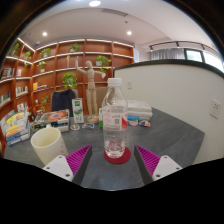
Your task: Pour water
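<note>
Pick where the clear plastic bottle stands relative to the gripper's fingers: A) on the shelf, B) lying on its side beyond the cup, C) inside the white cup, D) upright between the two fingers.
D: the bottle stands upright on the table between the gripper's open fingers.

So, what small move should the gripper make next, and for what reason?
Probably ease forward and close on the bottle. The gripper is open, and the bottle stands upright on the grey table between and just ahead of its fingers, not yet gripped. The cup waits beside it.
</note>
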Motion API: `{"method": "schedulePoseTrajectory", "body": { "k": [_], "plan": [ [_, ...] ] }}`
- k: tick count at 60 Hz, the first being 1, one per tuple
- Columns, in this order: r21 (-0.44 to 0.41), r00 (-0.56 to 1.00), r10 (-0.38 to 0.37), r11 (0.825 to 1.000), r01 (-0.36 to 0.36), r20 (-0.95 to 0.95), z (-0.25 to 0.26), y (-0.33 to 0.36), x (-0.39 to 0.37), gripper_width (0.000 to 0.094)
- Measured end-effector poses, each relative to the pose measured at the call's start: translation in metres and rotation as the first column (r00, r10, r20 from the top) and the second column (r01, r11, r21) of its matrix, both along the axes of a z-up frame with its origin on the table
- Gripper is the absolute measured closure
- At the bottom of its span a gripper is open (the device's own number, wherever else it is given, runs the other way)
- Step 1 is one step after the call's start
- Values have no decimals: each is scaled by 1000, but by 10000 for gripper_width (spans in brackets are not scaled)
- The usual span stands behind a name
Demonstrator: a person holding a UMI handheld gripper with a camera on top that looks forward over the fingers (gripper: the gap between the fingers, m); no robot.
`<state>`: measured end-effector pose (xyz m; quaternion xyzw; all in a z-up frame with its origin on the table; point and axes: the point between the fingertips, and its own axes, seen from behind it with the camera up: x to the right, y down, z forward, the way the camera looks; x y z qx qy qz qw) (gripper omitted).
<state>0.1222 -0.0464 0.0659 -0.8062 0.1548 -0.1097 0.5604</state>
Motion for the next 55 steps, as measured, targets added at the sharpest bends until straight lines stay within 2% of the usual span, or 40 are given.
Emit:
{"method": "schedulePoseTrajectory", "body": {
  "k": [7, 15, 22, 33, 46, 55],
  "plan": [
    [40, 995, 91, 995, -90, -30, 17, -31, -34, 44],
    [98, 989, 144, 985, -139, -44, 53, -70, -63, 46],
    [106, 978, 207, 974, -201, -39, 74, -95, -86, 49],
    [118, 969, 247, 962, -247, 16, 92, -116, -110, 47],
    [125, 946, 317, 938, -323, 67, 105, -122, -135, 47],
    [138, 938, 334, 929, -345, 95, 116, -124, -145, 52]
  ]
}}
